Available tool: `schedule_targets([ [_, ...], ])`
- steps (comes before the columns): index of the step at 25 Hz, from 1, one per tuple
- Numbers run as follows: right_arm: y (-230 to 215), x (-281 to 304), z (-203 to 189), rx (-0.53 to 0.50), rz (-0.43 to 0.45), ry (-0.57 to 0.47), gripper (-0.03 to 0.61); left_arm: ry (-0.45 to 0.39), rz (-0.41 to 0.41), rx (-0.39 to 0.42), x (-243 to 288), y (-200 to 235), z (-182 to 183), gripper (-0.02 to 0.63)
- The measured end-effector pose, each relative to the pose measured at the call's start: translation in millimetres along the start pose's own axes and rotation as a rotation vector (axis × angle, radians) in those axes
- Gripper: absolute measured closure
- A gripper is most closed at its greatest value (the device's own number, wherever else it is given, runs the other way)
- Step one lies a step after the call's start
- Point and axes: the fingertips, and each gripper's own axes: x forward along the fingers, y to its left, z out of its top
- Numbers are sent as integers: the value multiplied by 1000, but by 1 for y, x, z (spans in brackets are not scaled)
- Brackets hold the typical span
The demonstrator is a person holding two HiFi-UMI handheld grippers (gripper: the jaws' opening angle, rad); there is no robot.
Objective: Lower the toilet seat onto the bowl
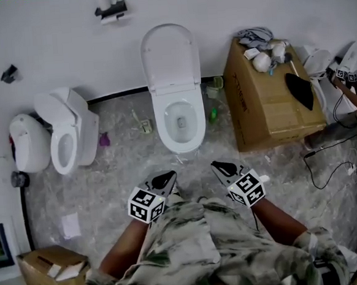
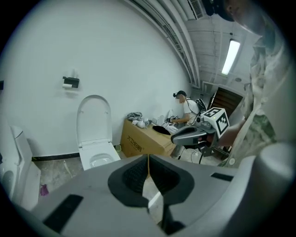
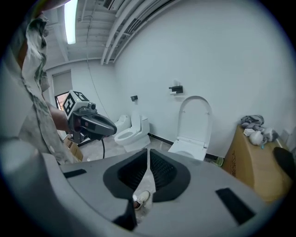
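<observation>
Toilet seat [image 1: 170, 56] stands raised far ahead of left gripper [image 1: 167, 178] and right gripper [image 1: 220, 166], both clenched empty; nudged unheld, it may slam onto the bowl [image 1: 182, 146].

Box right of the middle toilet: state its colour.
The box is brown cardboard; the head view shows it best.

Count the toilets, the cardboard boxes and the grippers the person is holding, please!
Toilets: 2, the middle toilet and the smaller toilet left of it.
Cardboard boxes: 2, the big box and the small box.
Grippers held: 2, the left gripper and the right gripper, jaws shut.
Total: 6.
The white round thing at far left is unclear, so not counted.
</observation>
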Motion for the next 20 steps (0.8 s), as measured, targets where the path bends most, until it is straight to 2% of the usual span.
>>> schedule_targets([
  [9, 41, -58, -29, -19, 18, -30, 543, -45, 23, -28, -30, -63, -24, 584],
  [20, 68, -79, -41, -40, 36, -71, 555, -64, 41, -36, -42, -92, -46, 584],
])
